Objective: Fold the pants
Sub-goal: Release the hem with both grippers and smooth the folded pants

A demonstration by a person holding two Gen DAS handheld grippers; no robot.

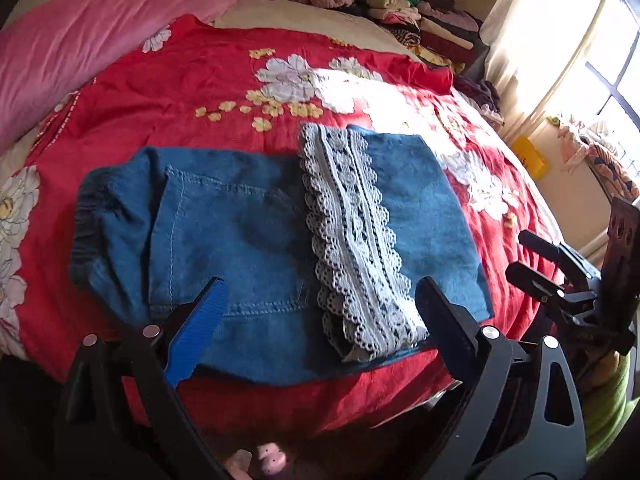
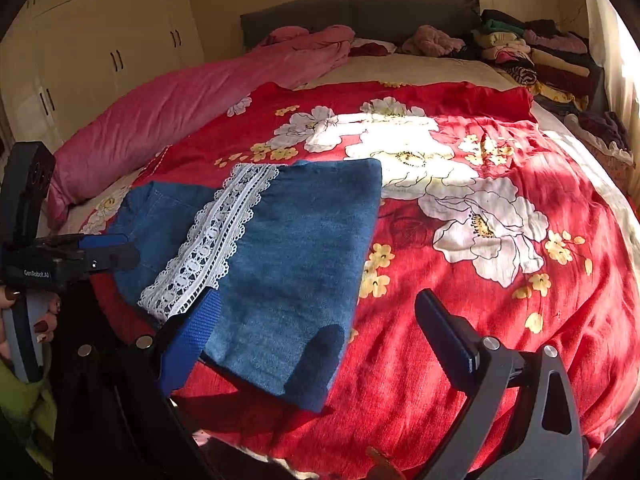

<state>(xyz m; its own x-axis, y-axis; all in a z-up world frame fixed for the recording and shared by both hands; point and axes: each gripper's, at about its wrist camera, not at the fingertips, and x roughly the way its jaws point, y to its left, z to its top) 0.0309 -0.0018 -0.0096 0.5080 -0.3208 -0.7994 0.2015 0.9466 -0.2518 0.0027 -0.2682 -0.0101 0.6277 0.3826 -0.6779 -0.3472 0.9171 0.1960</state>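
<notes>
Pink quilt (image 1: 80, 40) is lying bunched along the left side of the bed. The pants (image 1: 224, 232) are lying folded on the red bedspread (image 1: 200, 80), close to its near edge, waistband (image 1: 90, 224) at the left, the lace hem (image 1: 352, 232) doubled over onto the middle. The left gripper (image 1: 320, 312) is hovering over the near edge of the pants, jaws wide apart, gripping nothing. Further right, the right gripper (image 2: 320, 324) is also gaping empty above the folded side. Risks, as I judge them: a finger catching in the lace holes and dragging the fold open; the bundle slipping off the near edge; uneven pinching skewing the layers. Stacked clothes (image 1: 424, 20) are sitting far right, well apart.
</notes>
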